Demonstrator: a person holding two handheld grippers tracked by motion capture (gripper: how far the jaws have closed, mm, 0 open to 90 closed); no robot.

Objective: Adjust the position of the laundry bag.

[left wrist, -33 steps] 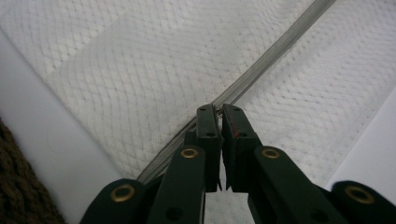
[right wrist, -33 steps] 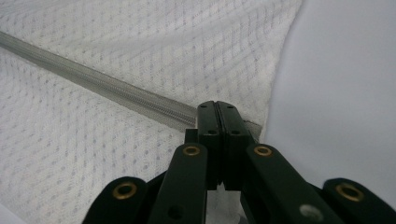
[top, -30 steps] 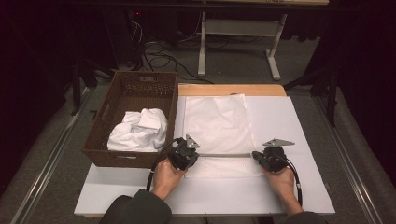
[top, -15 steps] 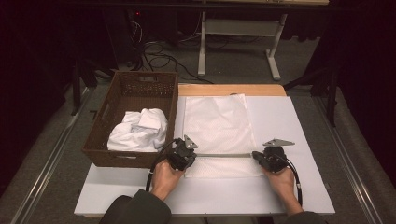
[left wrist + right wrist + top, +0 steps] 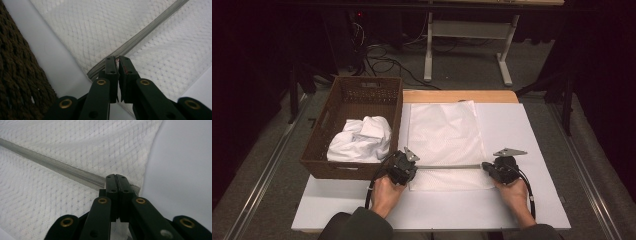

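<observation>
Left gripper (image 5: 408,167) beside basket (image 5: 362,95); white cloths (image 5: 360,140) inside.

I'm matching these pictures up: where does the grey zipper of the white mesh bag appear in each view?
High view: the zipper runs level between the two tools, across the bag's near end.
Left gripper view: it slants from upper right down to the jaws.
Right gripper view: it slants from upper left to the jaws.
Shared landmark: the white mesh bag.

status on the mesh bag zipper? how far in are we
Done: white mesh laundry bag lies flat on the table. In hand: left gripper is shut on the zipper pull, right gripper shut on the zipper at its other end, holding it taut. Left: whether it is zipped can't be told; the white cloth sits in the wicker basket.
</observation>
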